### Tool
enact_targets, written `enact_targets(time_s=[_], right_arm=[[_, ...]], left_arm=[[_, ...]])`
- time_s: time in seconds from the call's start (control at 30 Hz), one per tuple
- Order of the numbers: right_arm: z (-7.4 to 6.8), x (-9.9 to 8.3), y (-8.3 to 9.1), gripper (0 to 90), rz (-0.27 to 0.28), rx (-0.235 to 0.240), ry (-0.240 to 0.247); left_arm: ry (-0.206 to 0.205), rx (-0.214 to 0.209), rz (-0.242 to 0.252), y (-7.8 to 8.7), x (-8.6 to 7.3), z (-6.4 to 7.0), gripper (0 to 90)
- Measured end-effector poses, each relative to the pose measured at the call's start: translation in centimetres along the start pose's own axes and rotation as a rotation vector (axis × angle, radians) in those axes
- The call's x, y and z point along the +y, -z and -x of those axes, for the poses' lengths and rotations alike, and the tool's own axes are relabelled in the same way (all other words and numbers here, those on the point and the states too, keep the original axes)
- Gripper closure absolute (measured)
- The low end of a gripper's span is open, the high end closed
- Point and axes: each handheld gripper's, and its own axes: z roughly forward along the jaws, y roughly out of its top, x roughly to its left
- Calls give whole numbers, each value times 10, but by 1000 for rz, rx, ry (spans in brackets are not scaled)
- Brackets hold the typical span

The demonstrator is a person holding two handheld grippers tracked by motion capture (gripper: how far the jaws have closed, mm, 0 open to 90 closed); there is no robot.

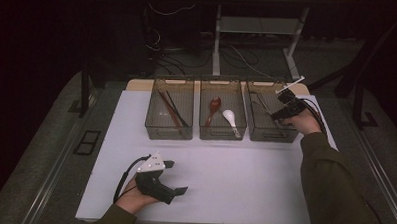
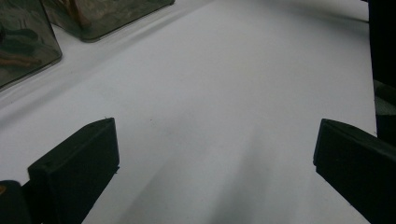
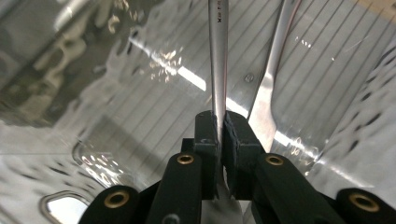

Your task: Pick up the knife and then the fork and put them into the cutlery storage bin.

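Three clear bins are sitting in a row along the upper middle of the white worktop (image 1: 234, 168) in the high view, with a dark floor, loose cables and pale desk legs filling the upper frame behind them. The left bin (image 1: 168, 133) is holding dark chopsticks (image 1: 172, 110), the middle bin (image 1: 222, 134) a reddish spoon (image 1: 214, 106) and a white spoon (image 1: 230, 118), and the right bin (image 1: 271, 134) metal cutlery. In the right gripper view a small dark marking is showing on the metal utensil handle (image 3: 218, 56), too fine to read. The right claw (image 3: 220, 133) is reaching into the right bin at the upper right of the high view, sleeve stretching up from the lower right, its jaws pinching tight on that slim handle; a second utensil (image 3: 271, 93) is lying just beside it on the bin's ribbed bottom. The left claw (image 1: 175, 179) is resting low at the lower left of the worktop, held in the hand, jaws spreading wide with nothing between them.
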Motion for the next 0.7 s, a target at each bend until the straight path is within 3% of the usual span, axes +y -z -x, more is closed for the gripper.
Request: enact_targets(time_s=[0.13,0.33,0.5,0.7], right_arm=[[-2,0,-6,835,-24,1,11],[-3,2,-7,844,-6,-2,11],[-1,1,-1,731,37,9,-7],[3,-3,9,536,131,33,-50]], left_arm=[[0,0,0,0,0,0,0],[0,-1,2,0,0,0,0],[0,-1,-1,0,0,0,0],[0,1,-1,0,0,0,0]])
